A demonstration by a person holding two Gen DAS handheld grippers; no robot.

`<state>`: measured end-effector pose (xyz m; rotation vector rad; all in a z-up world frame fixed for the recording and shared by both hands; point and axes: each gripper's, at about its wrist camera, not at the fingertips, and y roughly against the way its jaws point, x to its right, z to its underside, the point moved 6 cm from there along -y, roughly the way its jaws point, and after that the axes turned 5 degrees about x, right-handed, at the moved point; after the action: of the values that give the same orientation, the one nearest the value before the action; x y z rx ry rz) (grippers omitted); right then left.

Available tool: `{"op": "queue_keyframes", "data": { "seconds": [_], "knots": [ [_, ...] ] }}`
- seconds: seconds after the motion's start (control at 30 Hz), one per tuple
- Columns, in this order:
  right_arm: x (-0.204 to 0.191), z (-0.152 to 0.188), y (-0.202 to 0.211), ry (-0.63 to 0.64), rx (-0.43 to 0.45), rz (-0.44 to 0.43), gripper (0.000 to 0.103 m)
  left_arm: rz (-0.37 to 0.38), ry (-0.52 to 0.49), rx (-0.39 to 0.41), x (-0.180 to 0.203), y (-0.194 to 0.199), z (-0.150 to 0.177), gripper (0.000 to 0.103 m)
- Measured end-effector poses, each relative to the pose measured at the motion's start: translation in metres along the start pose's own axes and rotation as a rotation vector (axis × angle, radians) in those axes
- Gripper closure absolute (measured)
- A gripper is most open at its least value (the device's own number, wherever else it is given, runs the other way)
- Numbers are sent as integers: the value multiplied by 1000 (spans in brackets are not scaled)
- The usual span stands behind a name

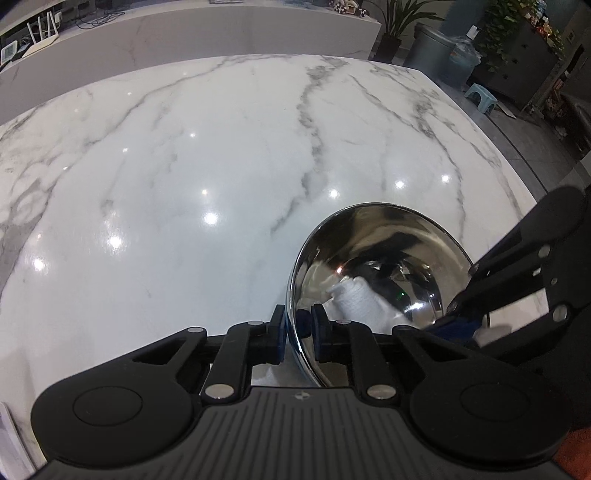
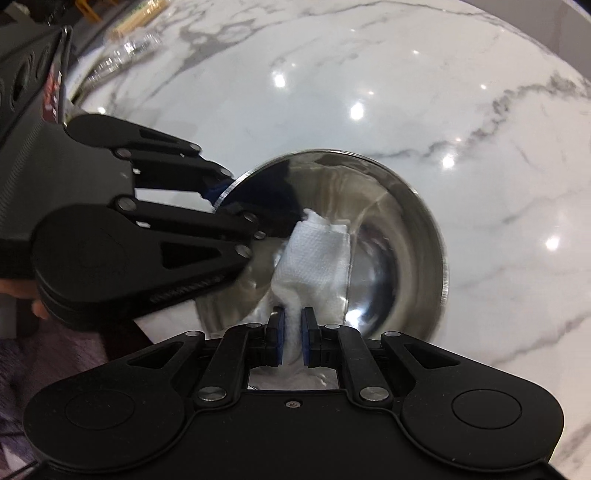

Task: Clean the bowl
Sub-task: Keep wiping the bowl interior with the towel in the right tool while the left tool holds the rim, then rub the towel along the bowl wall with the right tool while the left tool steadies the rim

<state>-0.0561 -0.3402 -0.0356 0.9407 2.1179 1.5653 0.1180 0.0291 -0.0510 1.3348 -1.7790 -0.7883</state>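
Marble bench (image 1: pixel 221 184) under everything, glossy white with grey veins and ceiling lights bouncing off it. Closest to us, our right gripper (image 2: pixel 291 332) is pinched tight on a folded white paper towel (image 2: pixel 317 254), and the free end of it lies inside the steel bowl (image 2: pixel 388 229). Our left gripper (image 1: pixel 298 325) is clamped on the bowl's rim, one finger inside and one outside, holding it tipped up on the bench so the opening faces the towel. So we reckon we're mid-wipe. What could go wrong: the rim is thin and slick, so pushing hard with the towel could twist the bowl out of that clamp or skid it over the polished bench. The towel could also bunch up or tear. Further back we've got a low wall, a potted plant (image 1: pixel 399 22) and a grey bin (image 1: pixel 428 48).
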Motion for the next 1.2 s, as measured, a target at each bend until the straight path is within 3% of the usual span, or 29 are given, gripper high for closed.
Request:
{"op": "queue_keyframes", "data": {
  "seconds": [0.2, 0.33, 0.4, 0.47, 0.5, 0.7, 0.8, 0.83, 1.03, 1.2],
  "knots": [
    [2, -3, 4, 138, 38, 198, 96, 8, 4, -5, 0, 0, 0, 91],
    [-8, -2, 6, 212, 54, 212, 94, 7, 3, -5, 0, 0, 0, 91],
    [-13, -2, 12, 247, 71, 209, 83, 5, 2, -5, 0, 0, 0, 91],
    [-16, -2, 19, 277, 89, 229, 51, 3, 0, -4, 1, 0, 1, 90],
    [-16, -3, 21, 290, 93, 240, 51, 2, -1, -4, 1, 0, 1, 90],
    [-10, -3, 16, 246, 47, 193, 52, 0, -4, -2, 1, 1, 2, 90],
    [-9, -5, 10, 232, 31, 191, 61, 0, -6, -1, 1, 1, 2, 90],
    [-8, -5, 8, 232, 27, 195, 69, 1, -6, -1, 1, 1, 2, 90],
    [-6, -9, 2, 218, 20, 205, 80, -1, -7, -12, 2, 2, 3, 90],
    [-2, -9, -5, 233, 18, 217, 81, 69, 31, -63, 0, 5, 12, 72]
  ]
}}
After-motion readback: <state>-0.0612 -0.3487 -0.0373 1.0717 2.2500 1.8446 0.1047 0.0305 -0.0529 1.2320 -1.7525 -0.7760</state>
